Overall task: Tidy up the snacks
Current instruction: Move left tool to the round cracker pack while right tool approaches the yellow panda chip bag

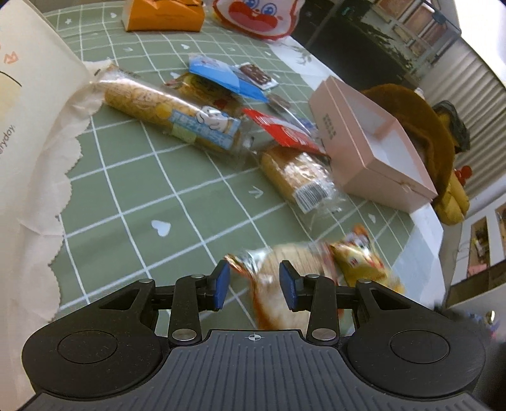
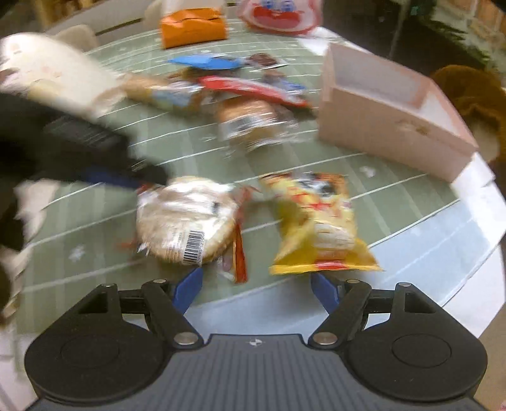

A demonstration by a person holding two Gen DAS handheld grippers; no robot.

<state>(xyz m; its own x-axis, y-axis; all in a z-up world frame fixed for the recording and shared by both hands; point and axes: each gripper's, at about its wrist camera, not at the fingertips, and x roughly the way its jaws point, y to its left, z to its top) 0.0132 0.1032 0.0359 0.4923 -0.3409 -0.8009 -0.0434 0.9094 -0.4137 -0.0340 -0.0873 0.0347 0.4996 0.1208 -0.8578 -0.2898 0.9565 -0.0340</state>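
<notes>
Several wrapped snacks lie on a green grid tablecloth (image 1: 132, 196). In the left wrist view my left gripper (image 1: 254, 286) is open, its blue pads on either side of a round wrapped bread (image 1: 281, 268), not closed on it. A yellow chip bag (image 1: 360, 256) lies just right of the bread. A long cake roll (image 1: 170, 113) and a wrapped bread loaf (image 1: 297, 177) lie farther off. In the blurred right wrist view my right gripper (image 2: 257, 287) is open and empty, just short of the round bread (image 2: 186, 218) and the chip bag (image 2: 319, 221). The left gripper (image 2: 110, 177) reaches the bread from the left.
An open pink box (image 1: 376, 142) stands at the right, also in the right wrist view (image 2: 392, 110). A white paper bag (image 1: 34, 126) fills the left. An orange box (image 1: 161, 15), a clown-face bag (image 1: 256, 15) and blue and red packets (image 1: 221, 74) lie at the back. A brown plush toy (image 1: 423, 126) sits behind the box.
</notes>
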